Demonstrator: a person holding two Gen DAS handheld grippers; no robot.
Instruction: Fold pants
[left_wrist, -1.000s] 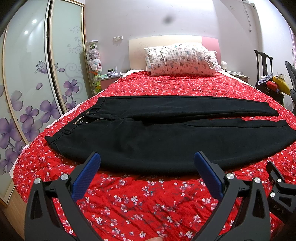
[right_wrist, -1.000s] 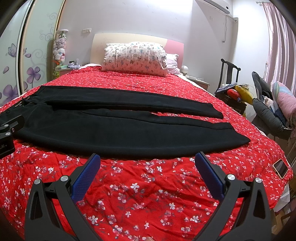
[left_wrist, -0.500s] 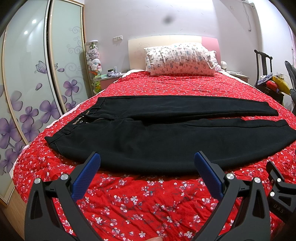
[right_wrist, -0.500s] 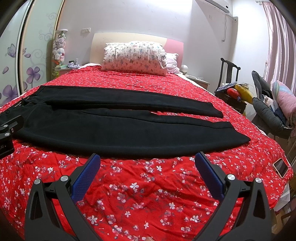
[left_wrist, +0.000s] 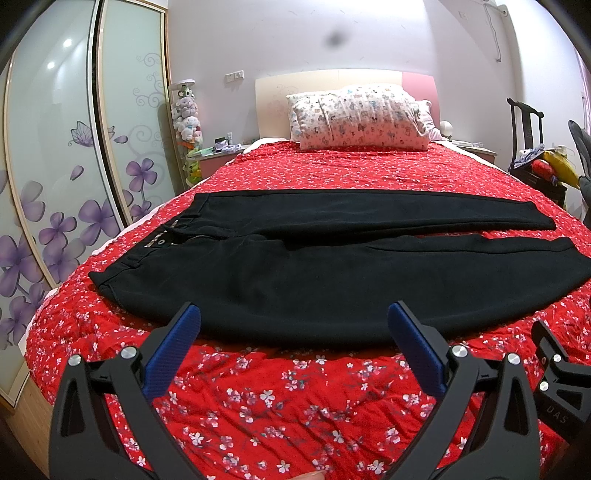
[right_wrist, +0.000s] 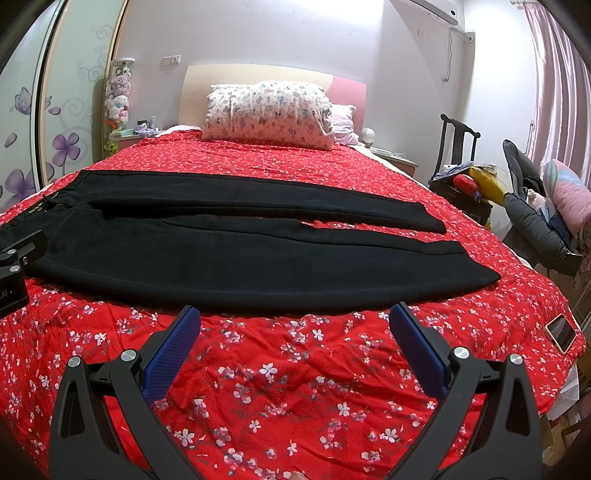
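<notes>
Nothing visibly changes across the second: neither the black long-legged fabric pants (left_wrist: 332, 273) nor either wide-spread, blue-padded black tool, left (left_wrist: 293, 328) and right (right_wrist: 295, 326), has shifted

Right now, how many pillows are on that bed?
2. A large patterned pillow stands against the headboard, and a plain pink pillow sits partly hidden behind its right end. More could be hidden behind them.

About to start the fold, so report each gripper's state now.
Left gripper: open, holding nothing, above the red floral bedspread near the black fabric pants.
Right gripper: open, holding nothing.
</notes>
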